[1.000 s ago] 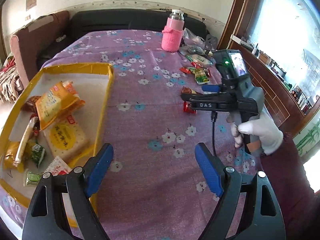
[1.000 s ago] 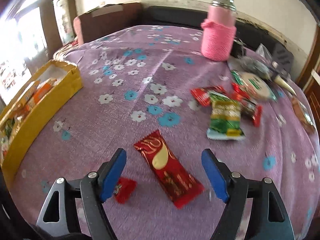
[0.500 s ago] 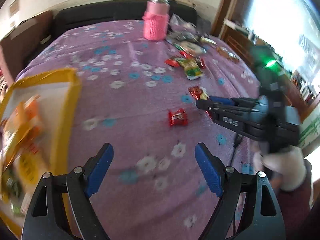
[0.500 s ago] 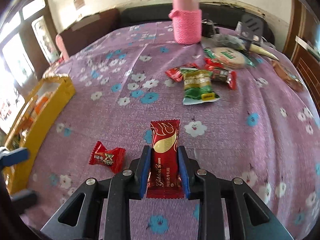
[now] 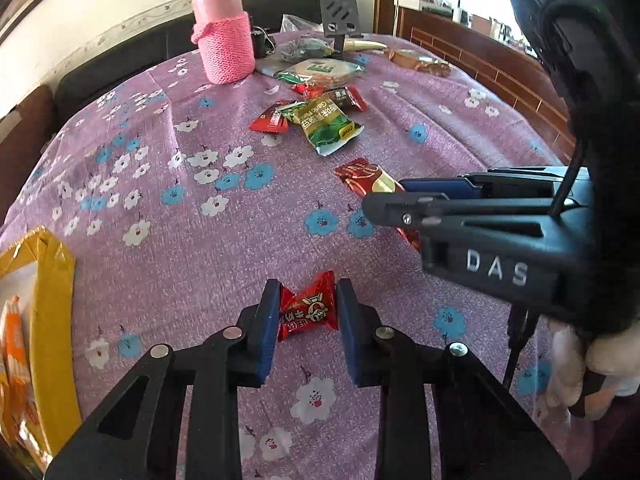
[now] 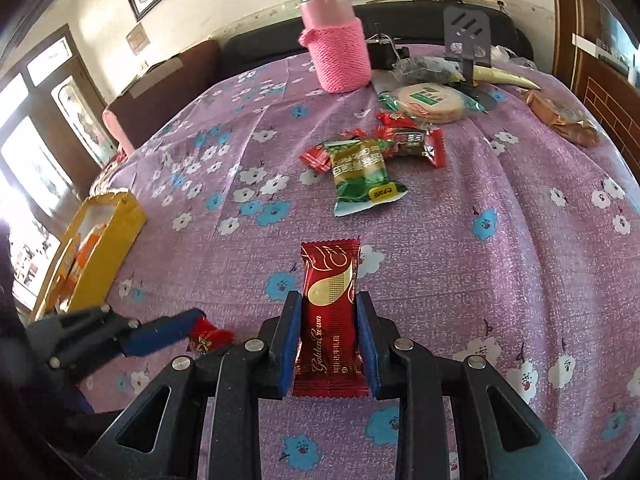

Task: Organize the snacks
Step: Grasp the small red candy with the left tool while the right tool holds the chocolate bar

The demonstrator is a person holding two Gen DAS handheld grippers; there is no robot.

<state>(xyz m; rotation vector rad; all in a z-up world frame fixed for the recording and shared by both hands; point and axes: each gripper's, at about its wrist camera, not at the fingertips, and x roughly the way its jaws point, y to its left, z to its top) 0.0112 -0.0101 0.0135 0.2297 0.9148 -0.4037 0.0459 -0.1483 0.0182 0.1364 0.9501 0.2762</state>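
Note:
A small red candy [image 5: 310, 312] lies on the purple flowered cloth between the blue pads of my left gripper [image 5: 308, 300]; its jaws are closing and the pads touch both sides of the wrapper. My right gripper [image 6: 328, 320] is shut on a long red wafer bar [image 6: 328, 280], which points away from me just above the cloth. In the left wrist view the right gripper [image 5: 388, 198] comes in from the right with the bar [image 5: 360, 178] sticking out of it. The yellow box [image 6: 116, 224] with several snacks stands at the left.
Farther back lie a green packet [image 6: 362, 172], small red sweets [image 6: 416, 140] and a round cracker pack [image 6: 428, 102]. A pink knit-covered bottle [image 6: 336, 48] and a dark phone stand [image 6: 466, 36] stand at the far edge. A gloved hand [image 5: 580, 368] holds the right gripper.
My left gripper swung from the yellow box to the small red candy and closed around it. The right gripper closed on the red bar and turned it to point straight ahead.

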